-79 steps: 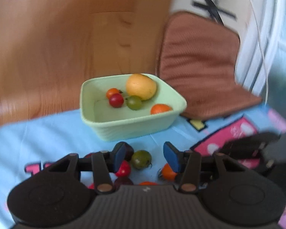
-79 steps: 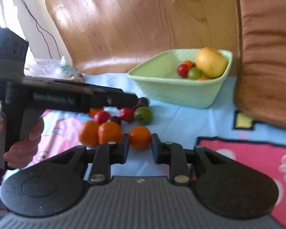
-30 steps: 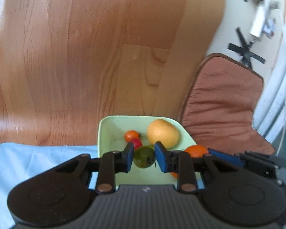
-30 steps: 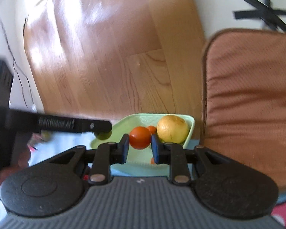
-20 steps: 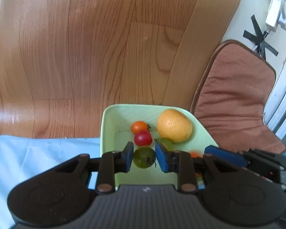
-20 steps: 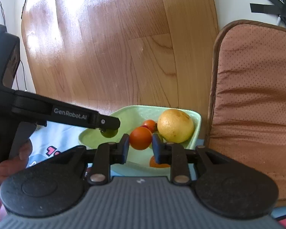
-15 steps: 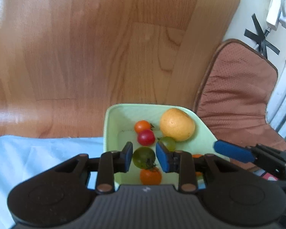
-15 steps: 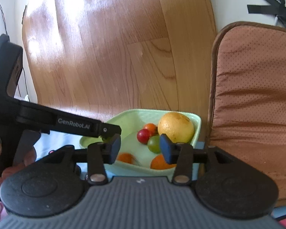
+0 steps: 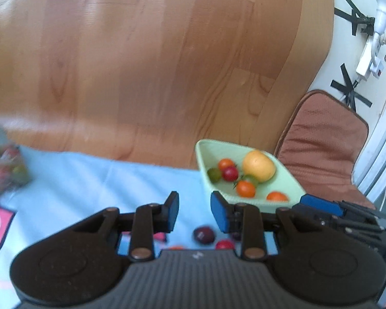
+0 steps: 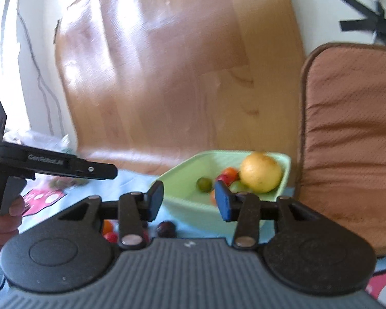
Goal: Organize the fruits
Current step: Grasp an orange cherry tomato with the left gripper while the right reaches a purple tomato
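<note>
Both tomatoes dropped; my left hand-held gripper (image 9: 194, 212) swung away from the bowl (image 9: 283, 180).
Both empty: left open, right hand-held gripper (image 10: 189, 200) closing. Next, the plum (image 9: 204, 234) on the near surface.

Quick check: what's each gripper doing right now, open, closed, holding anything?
Left gripper: open, nothing between its fingers.
Right gripper: open and closing, nothing held; the green bowl lies beyond it.
</note>
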The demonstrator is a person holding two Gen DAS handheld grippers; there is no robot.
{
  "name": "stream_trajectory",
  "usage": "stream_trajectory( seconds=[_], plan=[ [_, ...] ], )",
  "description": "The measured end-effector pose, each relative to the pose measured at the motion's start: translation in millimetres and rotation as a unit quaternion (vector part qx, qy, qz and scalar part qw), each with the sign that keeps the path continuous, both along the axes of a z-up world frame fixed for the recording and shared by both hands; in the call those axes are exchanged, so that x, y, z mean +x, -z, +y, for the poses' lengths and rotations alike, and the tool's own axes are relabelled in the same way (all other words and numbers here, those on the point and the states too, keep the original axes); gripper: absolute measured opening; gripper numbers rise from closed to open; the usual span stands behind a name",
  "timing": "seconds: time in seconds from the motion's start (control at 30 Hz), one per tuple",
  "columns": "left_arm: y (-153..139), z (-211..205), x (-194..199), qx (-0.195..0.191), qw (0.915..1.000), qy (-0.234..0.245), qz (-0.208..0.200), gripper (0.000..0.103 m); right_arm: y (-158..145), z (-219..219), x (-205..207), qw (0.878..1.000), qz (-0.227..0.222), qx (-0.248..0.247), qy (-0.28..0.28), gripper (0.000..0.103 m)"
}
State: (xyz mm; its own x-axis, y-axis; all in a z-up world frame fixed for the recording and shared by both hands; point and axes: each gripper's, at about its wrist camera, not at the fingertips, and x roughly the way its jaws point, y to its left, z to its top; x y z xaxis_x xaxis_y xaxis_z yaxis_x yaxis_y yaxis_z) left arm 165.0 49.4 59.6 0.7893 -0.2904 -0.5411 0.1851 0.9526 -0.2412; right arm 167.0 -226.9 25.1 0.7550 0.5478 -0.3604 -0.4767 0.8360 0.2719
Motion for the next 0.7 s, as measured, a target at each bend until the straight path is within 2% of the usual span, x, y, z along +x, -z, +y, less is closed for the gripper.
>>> stream_trajectory(
  seconds=[0.07,0.1,0.23,0.37,0.47,0.6,0.7],
  plan=[
    [5,3,0,0.004,0.9999,-0.002,0.01,0.028,3,6,-1,1.0,0.02,-0.004,-0.01,0.041],
    [7,3,2,0.004,0.9999,-0.002,0.016,0.028,6,9,1,0.999,0.033,-0.011,-0.013,0.035],
    [11,-2,20,-0.011,0.9984,0.025,0.05,0.028,14,15,11,0.997,0.081,-0.017,-0.008,0.035],
    [18,-11,41,-0.015,0.9947,0.052,0.088,0.029,21,16,27,0.992,0.128,0.002,-0.013,0.037],
    [24,-16,53,-0.009,0.9926,0.059,0.106,0.03,24,19,35,0.989,0.146,0.013,-0.016,0.038],
    [25,-20,55,0.002,0.9928,0.059,0.105,0.03,28,28,42,0.987,0.159,0.014,-0.021,0.038],
    [21,-10,46,-0.005,0.9934,0.058,0.099,0.03,32,31,47,0.986,0.167,0.007,-0.028,0.038]
  ],
)
